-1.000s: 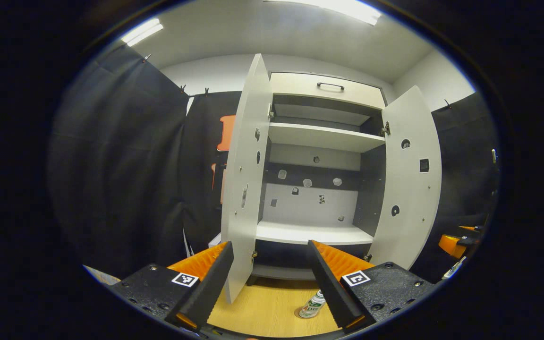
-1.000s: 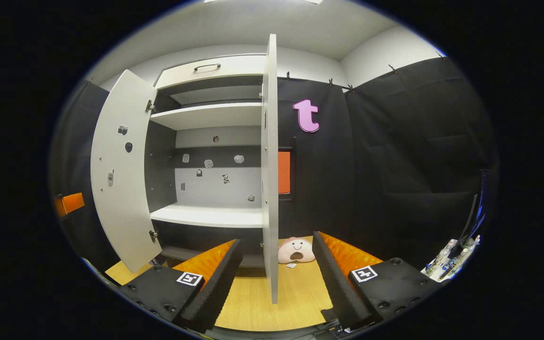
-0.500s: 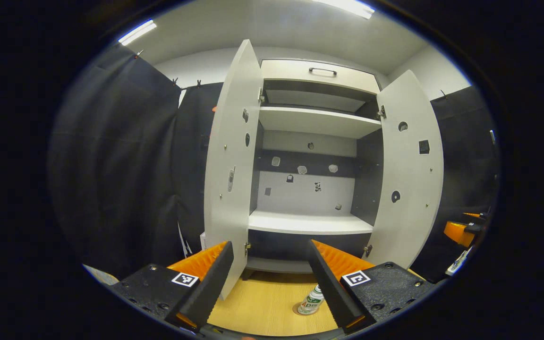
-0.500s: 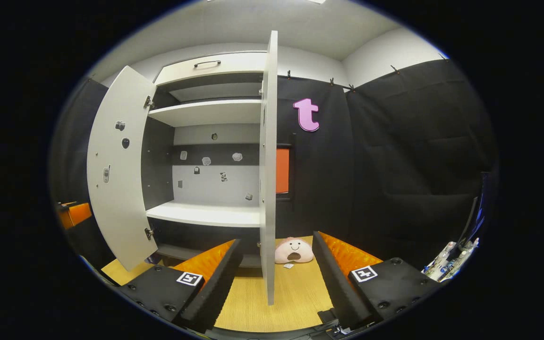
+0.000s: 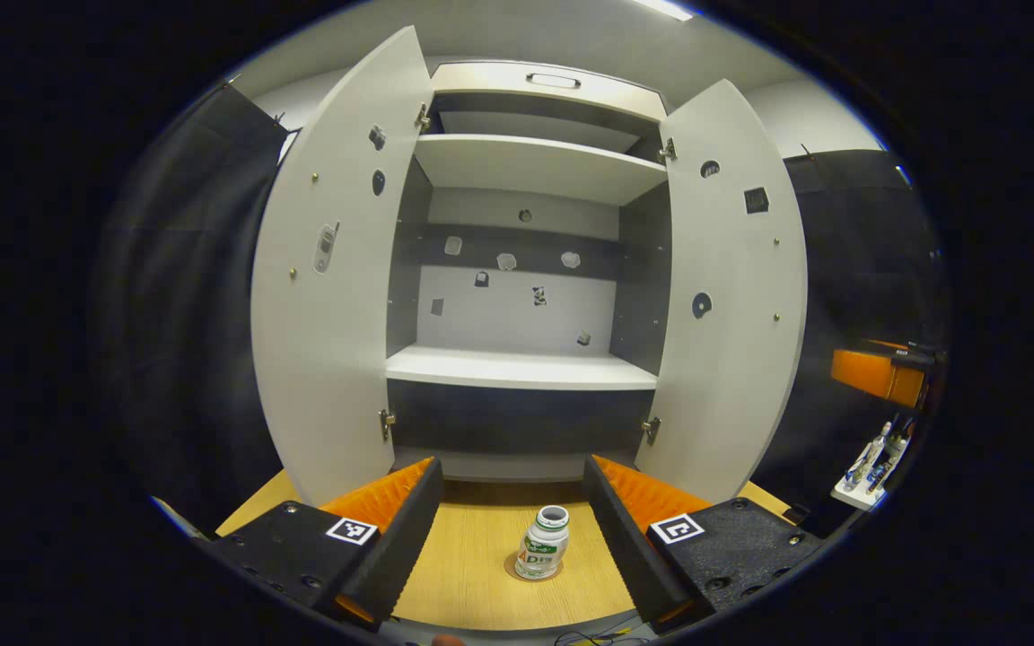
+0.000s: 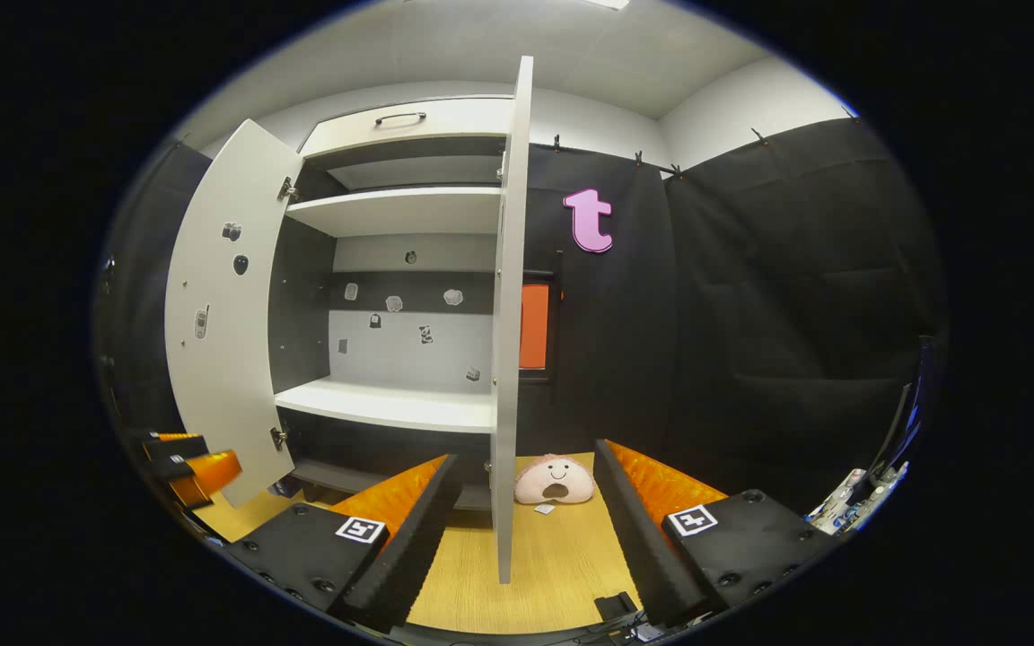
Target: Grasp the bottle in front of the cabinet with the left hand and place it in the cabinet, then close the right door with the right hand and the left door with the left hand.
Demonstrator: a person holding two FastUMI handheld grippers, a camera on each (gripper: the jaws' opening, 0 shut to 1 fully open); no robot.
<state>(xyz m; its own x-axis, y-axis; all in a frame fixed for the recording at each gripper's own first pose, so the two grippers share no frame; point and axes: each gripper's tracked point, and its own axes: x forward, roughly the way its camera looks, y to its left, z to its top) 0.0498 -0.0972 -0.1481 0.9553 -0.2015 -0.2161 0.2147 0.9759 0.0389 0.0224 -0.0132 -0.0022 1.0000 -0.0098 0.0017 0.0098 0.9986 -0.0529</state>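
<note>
A small white bottle (image 5: 543, 544) with a green label stands upright on the wooden floor in front of the cabinet (image 5: 521, 368). My left gripper (image 5: 510, 529) is open, with the bottle low between its fingers and touching neither of them. Both cabinet doors stand open: the left door (image 5: 328, 269) and the right door (image 5: 732, 296). In the right gripper view, my right gripper (image 6: 526, 529) is open and holds nothing; the right door's edge (image 6: 508, 314) rises just ahead between its fingers. The left gripper (image 6: 189, 462) shows at the far left, beside the left door (image 6: 225, 305).
A pink plush toy (image 6: 556, 479) lies on the floor to the right of the cabinet. A white tray of small items (image 5: 871, 458) sits at the right edge. The right gripper (image 5: 876, 372) shows far right in the left gripper view. The wooden floor (image 5: 481, 565) spreads before the cabinet.
My left gripper has swung to the right and lower, bringing the bottle from behind its right finger to between both fingers. The right gripper has shifted only slightly.
</note>
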